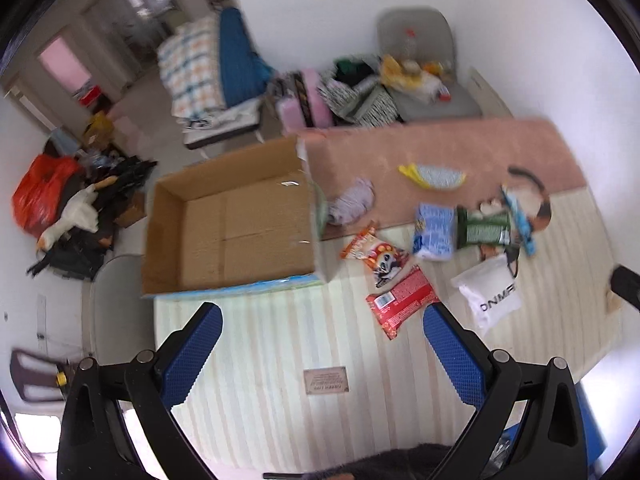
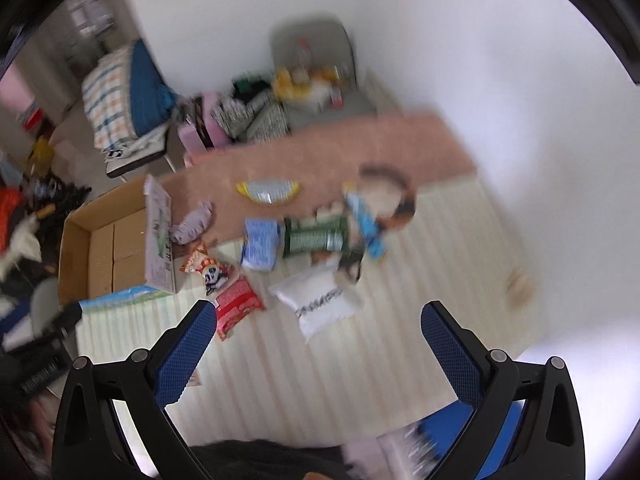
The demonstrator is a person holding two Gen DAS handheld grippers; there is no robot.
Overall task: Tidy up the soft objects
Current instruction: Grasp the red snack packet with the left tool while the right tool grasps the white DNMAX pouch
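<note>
Blue-padded fingers of the left gripper stand wide apart over the striped tabletop and hold nothing; a small printed label lies on the cloth between them. The right gripper is spread just as wide and is also empty, hovering above the same surface.

All the soft packets lie loose, beyond both grippers. Nearest is a red snack packet, its long axis running diagonally from near-left to far-right in the left wrist view. Just behind it an orange panda-print bag points along the opposite diagonal, its narrow end toward the cardboard box. A white pouch with dark lettering lies tilted to the right, and a blue-and-white pack sits touching a green one whose length runs across the view. A lilac bundle of cloth rests beside the box wall, and a yellow-edged packet lies crosswise on the pink mat. The box stands open and empty at the tabletop's left end.

Risks, as a judgement: the red packet and the panda bag touch or overlap, so a pinch on one may drag the other. Thin, slippery film could slide out of a grip taken at a corner, and a crosswise grasp seems safer. The box overhangs the edge slightly, it appears, so a hard drop might nudge it. Blur in the right wrist view makes finer spacing hard to tell.
</note>
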